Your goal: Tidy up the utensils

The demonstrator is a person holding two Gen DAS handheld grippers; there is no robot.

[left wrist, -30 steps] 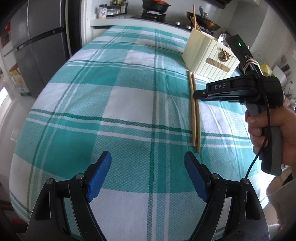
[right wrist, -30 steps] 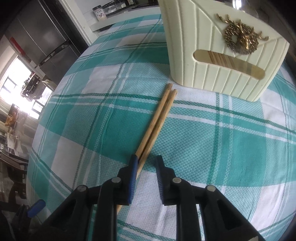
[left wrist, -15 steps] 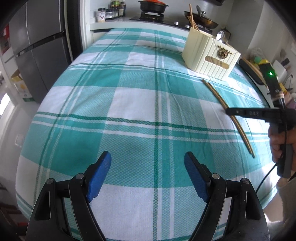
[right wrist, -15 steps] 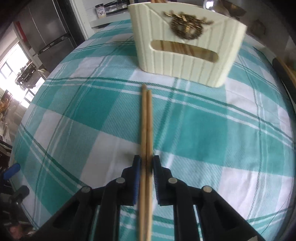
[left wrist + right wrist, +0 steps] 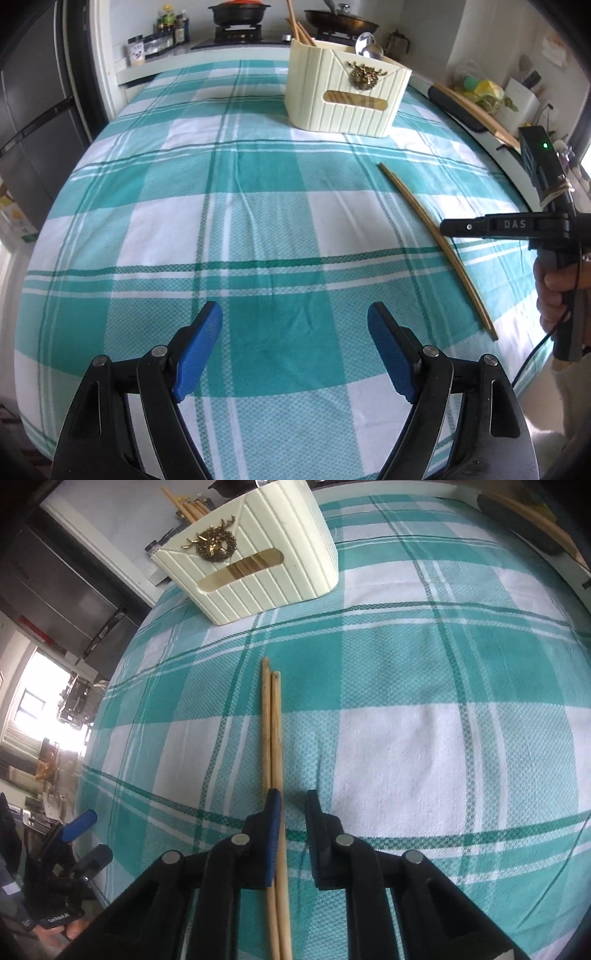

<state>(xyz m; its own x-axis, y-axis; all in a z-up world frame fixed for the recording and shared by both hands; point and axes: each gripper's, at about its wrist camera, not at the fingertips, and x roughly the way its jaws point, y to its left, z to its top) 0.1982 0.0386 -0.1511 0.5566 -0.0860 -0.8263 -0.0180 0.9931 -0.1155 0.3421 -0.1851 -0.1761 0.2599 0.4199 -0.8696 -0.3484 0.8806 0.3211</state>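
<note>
Lying flat on the checked surface (image 5: 406, 738) just before the cream utensil holder (image 5: 255, 565), two chopsticks (image 5: 271, 734) are straddled, ungripped, by the slightly parted right hand-held gripper (image 5: 291, 805); the left hand-held gripper (image 5: 295, 332) is held wide open

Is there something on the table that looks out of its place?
Yes. Two chopsticks lie loose on the checked cloth, between the right tongs, while others already stand in the cream holder.
</note>
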